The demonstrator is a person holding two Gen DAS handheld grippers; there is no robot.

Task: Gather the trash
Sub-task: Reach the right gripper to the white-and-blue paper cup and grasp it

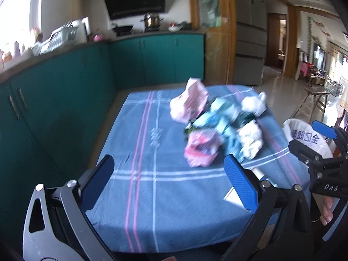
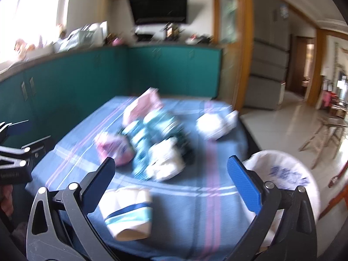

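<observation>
A heap of trash lies on a table with a blue striped cloth (image 1: 139,143): pink wrappers (image 1: 201,150), teal wrappers (image 1: 219,117) and crumpled white paper (image 1: 250,139). In the right wrist view the heap (image 2: 152,143) is blurred, and a crushed white paper cup with blue bands (image 2: 128,208) lies at the near edge. A white-lined trash bin (image 2: 287,174) stands beside the table on the right; it also shows in the left wrist view (image 1: 304,137). My left gripper (image 1: 171,184) is open and empty above the cloth. My right gripper (image 2: 171,184) is open and empty above the cup.
Teal kitchen cabinets (image 1: 65,100) run along the left and back, with a dish rack and pots on the counter. A grey fridge (image 1: 250,43) stands behind. A wooden stool (image 1: 315,100) stands on the tiled floor at right.
</observation>
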